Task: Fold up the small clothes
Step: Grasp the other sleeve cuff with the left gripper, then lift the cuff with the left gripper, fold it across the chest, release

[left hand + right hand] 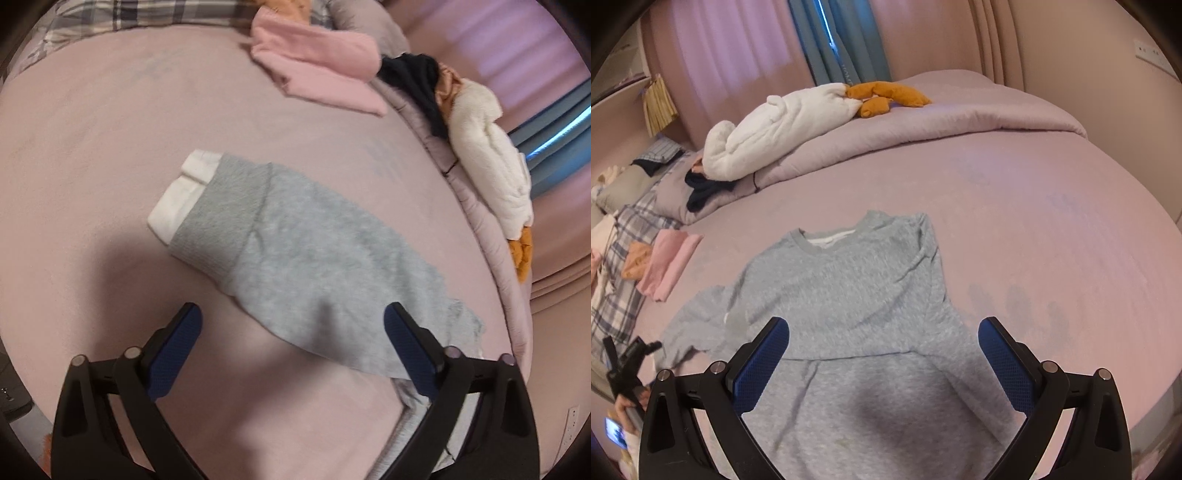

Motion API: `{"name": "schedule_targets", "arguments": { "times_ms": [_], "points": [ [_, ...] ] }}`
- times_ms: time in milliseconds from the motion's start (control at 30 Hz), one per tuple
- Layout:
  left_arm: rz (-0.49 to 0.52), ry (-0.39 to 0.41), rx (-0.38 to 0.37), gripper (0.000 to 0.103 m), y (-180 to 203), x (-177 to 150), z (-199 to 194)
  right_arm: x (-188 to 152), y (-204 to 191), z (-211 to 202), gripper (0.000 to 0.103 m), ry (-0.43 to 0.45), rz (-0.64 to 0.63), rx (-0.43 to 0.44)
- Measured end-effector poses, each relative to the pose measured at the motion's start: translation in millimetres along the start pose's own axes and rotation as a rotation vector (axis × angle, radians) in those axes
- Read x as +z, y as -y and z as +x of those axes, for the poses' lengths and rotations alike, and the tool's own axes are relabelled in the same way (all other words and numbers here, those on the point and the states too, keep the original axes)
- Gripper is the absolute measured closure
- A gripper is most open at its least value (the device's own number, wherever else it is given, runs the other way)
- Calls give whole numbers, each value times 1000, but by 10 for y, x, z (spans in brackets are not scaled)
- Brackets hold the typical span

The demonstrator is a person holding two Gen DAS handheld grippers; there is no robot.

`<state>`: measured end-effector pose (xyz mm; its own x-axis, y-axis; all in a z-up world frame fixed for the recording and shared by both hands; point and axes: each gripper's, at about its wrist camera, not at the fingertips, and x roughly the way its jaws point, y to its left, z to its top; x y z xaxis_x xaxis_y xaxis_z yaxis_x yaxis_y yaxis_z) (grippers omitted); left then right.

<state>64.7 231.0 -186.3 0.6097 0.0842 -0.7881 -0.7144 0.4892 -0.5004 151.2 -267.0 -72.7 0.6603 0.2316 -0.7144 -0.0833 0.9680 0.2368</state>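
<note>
A small grey sweatshirt (849, 295) lies flat on the pink bed sheet (1052, 221), neck away from me, its right sleeve folded in over the body. Its left sleeve (295, 251) stretches out to the side, with a white cuff (181, 192) at its end. My left gripper (293, 325) is open and empty, hovering just above the near part of this sleeve. My right gripper (882, 339) is open and empty above the lower body of the sweatshirt. The left gripper also shows at the left edge of the right wrist view (628, 365).
Folded pink clothes (317, 62) and an orange item (637, 260) lie by a plaid pillow (617, 280). A dark garment (417, 85) and a white plush duck (487, 158) with orange feet rest on the rolled quilt (942, 118). Curtains hang behind.
</note>
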Motion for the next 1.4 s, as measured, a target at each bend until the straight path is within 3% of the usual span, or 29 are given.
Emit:
{"name": "schedule_targets", "arguments": {
  "times_ms": [133, 333, 433, 467, 500, 567, 700, 1000, 1133, 1400],
  "points": [
    [-30, 8, -25, 9, -106, 28, 88, -6, -31, 47, 2, -14, -6, 3],
    [11, 56, -37, 14, -61, 149, 223, -13, -79, 61, 2, -20, -25, 11],
    [2, 71, -21, 34, -53, 201, 278, -16, -77, 60, 2, -19, -22, 5],
    [-6, 75, -19, 47, -55, 217, 291, -16, -67, 59, 2, -20, -17, 4],
    [-16, 77, -16, 69, -59, 235, 307, -15, -63, 66, 2, -22, -13, 4],
    [-38, 64, -4, 94, -78, 260, 376, -12, -51, 77, 2, -26, -6, 7],
    [-2, 111, 30, 96, 49, 213, 323, -5, -38, 65, 2, -22, -7, 4],
    [59, 184, -48, 96, 405, 166, -24, -26, 1, 13, 2, 1, -1, 18],
    [138, 214, -28, 96, 649, 122, -113, -49, -10, -9, 2, 11, -7, 33],
    [214, 233, -74, 96, 1063, 4, -294, -56, 30, -44, 2, 31, -3, 63]
  ]
}}
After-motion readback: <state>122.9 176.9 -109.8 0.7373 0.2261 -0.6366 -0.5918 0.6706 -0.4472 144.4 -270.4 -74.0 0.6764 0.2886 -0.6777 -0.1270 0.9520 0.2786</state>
